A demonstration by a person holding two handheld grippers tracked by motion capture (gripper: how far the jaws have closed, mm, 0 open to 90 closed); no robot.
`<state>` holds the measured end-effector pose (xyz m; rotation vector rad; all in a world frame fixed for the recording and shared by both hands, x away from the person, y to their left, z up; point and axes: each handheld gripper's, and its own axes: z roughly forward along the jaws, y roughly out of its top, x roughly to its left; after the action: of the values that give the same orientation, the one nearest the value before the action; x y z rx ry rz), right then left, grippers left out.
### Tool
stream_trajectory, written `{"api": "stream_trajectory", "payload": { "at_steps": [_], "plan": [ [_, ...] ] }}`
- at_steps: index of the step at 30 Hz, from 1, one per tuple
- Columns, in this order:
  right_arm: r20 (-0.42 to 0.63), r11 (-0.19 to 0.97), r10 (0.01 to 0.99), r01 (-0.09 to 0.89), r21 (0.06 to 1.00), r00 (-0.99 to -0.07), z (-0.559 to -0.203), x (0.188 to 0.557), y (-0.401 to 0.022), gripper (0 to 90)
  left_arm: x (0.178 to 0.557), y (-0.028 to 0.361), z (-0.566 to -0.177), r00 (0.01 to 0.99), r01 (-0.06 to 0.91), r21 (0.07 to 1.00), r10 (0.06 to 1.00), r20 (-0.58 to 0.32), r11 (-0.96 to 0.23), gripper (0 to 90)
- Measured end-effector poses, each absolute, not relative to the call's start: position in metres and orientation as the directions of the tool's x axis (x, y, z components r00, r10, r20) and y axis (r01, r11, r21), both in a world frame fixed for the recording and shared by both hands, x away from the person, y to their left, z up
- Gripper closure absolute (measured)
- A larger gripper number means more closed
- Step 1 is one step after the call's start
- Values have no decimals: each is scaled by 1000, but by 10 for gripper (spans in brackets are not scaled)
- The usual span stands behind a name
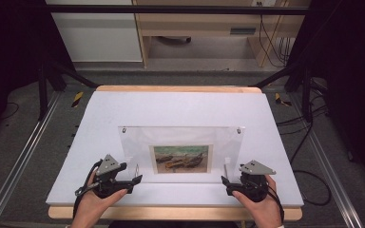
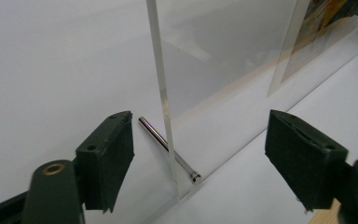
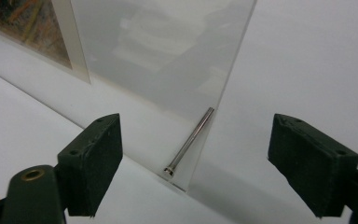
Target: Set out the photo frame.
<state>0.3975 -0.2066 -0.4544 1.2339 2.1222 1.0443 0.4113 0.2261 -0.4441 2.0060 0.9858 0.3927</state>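
A clear acrylic picture frame holding a small painting of boats stands upright on the white table. My left hand-held gripper and right hand-held gripper each sit at a lower corner of it, jaws wide apart and gripping nothing, with the frame's edge and a metal standoff pin between them, untouched.

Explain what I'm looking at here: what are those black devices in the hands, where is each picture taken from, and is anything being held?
A person sits at a white table and holds a black two-jaw gripper in each hand: the left gripper and the right gripper. The high view looks down from above the person's side. The other two pictures come from cameras riding on each gripper, looking along its own jaws. On the table stands a clear acrylic picture frame holding a small painted print of boats. Thin metal pins pass through its lower corners as feet. Both grippers' jaws stand open, one at each lower corner, so nothing is held.
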Motion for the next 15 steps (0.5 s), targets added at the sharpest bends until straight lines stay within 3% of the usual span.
{"api": "stream_trajectory", "payload": {
  "at_steps": [5, 15],
  "plan": [
    [-33, 305, 876, 501, 810, -480, -452, 397, -207, 130, 411, 225, -443, 639, 489, 807, 766, -72, -332, 138],
    [-47, 275, 895, 464, 842, -444, -445, 395, -210, 92, 409, 225, -439, 638, 447, 835, 769, -47, -320, 94]
  ]
}}
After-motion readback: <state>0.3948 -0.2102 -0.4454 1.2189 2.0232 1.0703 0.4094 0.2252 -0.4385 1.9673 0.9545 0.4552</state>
